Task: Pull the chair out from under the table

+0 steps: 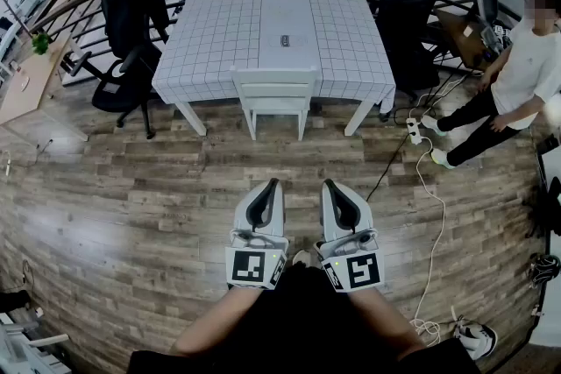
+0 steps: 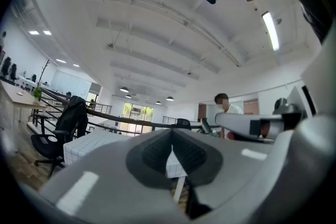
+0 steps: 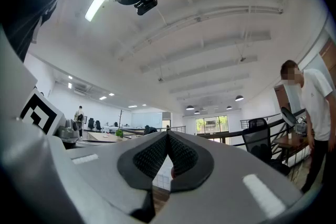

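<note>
Saw the white chair [image 1: 274,89] tucked under the tiled counter [image 1: 210,39], well apart from the left gripper [image 1: 267,188] and right gripper [image 1: 331,188]. Held both side by side, jaws together on nothing. Left the whole pull undone.

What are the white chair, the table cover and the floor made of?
Chair: matte white, painted wood or plastic; hard to tell. Table cover: likely cloth, white with a grid, its edge draping over the sides. Floor: wood or wood-look planks, showing grain and seams.
</note>
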The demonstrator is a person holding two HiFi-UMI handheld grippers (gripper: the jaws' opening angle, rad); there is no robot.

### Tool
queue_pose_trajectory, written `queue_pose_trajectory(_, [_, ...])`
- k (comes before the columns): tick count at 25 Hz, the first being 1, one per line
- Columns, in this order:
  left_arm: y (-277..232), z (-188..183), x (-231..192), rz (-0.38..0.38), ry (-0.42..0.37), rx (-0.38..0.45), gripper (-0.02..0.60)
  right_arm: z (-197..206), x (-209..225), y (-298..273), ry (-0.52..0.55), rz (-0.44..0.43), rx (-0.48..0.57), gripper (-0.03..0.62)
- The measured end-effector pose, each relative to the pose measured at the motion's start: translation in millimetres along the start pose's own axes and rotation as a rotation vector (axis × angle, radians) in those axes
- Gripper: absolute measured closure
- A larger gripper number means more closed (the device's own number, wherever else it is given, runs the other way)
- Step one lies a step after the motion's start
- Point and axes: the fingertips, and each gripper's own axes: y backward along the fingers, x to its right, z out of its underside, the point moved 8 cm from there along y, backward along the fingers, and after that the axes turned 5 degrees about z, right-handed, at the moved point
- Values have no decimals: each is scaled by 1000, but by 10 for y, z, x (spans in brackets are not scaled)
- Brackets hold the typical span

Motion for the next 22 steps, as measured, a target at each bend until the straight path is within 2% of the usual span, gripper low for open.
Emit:
queue_pose_trajectory(6, [-75, 50, 48, 1, -23, 0, 574, 89, 154, -13, -33, 32, -15, 598])
queue_pose_trajectory(12, [-71, 119, 50, -60, -40, -7, 574, 172, 271, -4, -32, -8, -3, 598])
queue_pose_trajectory(18, [-92, 288, 74, -73, -36, -23, 574, 241, 396, -151, -28, -50, 4, 597])
queue_pose_trajectory(22, [-93, 364, -15, -102, -48, -38, 574, 272, 508, -253, -26, -42, 9, 598])
